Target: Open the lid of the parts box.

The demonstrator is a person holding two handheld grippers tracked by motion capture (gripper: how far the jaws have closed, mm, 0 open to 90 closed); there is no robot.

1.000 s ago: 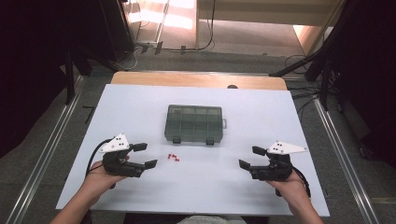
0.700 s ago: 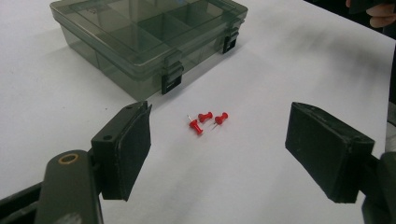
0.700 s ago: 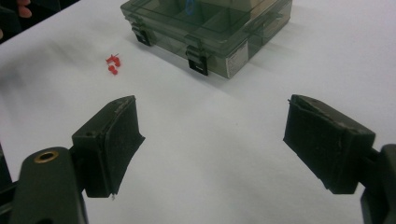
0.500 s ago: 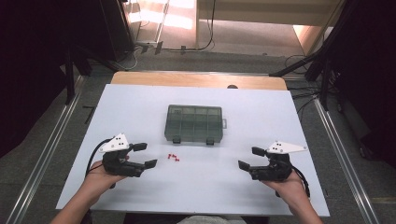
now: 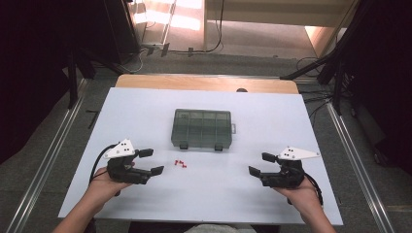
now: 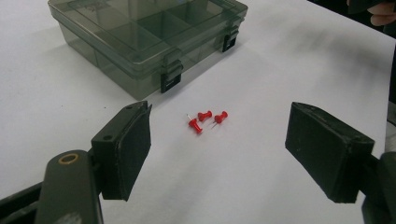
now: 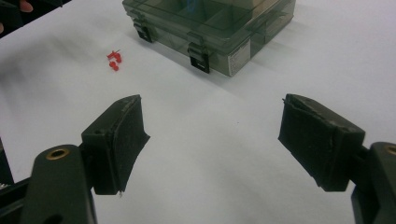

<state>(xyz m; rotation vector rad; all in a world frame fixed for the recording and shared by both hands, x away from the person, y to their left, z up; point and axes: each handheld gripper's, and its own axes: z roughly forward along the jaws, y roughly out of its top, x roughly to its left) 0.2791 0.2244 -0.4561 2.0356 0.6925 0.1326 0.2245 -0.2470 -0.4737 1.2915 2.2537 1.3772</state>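
Resting wide apart, left gripper (image 6: 219, 140) and right gripper (image 7: 212, 140) gaped empty, framing red pushpins (image 6: 204, 120) before the latched box (image 5: 201, 128).

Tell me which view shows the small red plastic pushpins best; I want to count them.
The left gripper view: three small red plastic pushpins lie close and sharp, pins visible. The right gripper view shows them smaller at the upper left; the high view gives red specks.

Pushpins (image 5: 181, 164) on table (image 5: 145, 111), just before closed box (image 5: 201, 128).
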